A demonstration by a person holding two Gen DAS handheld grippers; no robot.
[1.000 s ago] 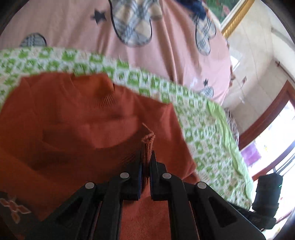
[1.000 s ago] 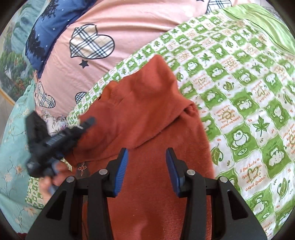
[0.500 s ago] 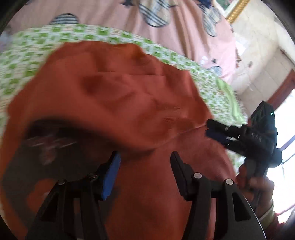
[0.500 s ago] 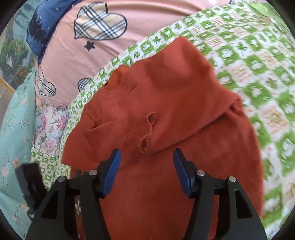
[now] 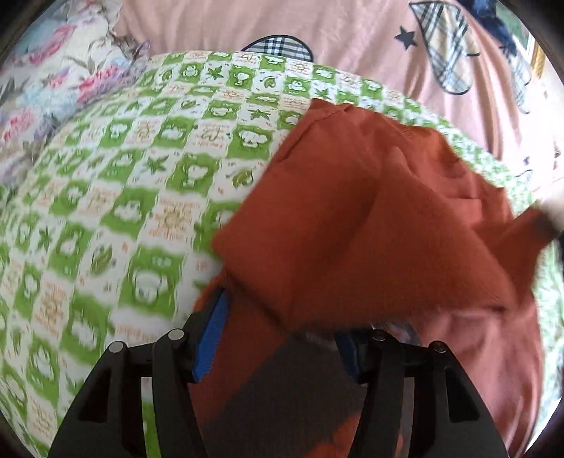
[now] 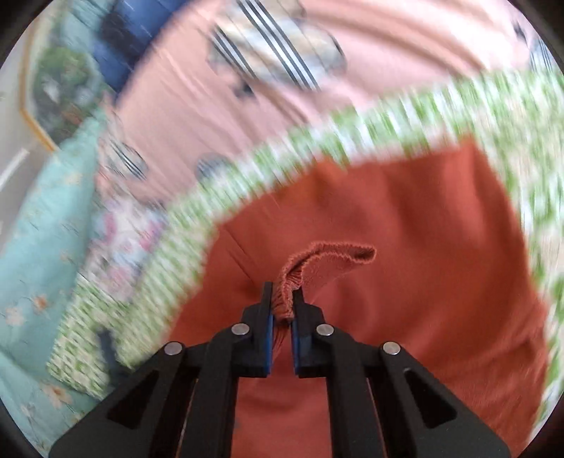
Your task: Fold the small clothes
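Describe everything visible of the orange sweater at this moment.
The orange sweater is a small rust-colored knit with a fuzzy surface, lying partly folded on the green checked blanket. One ribbed edge, likely a cuff, stands up pinched in the right gripper, whose jaws are closed on it. In the left wrist view a thick folded flap drapes over the lower layer, and cloth lies between the open jaws of the left gripper. The right view is motion-blurred, so finer details are unclear.

Rust-orange sweater; green-and-white checked blanket; pink heart-print quilt
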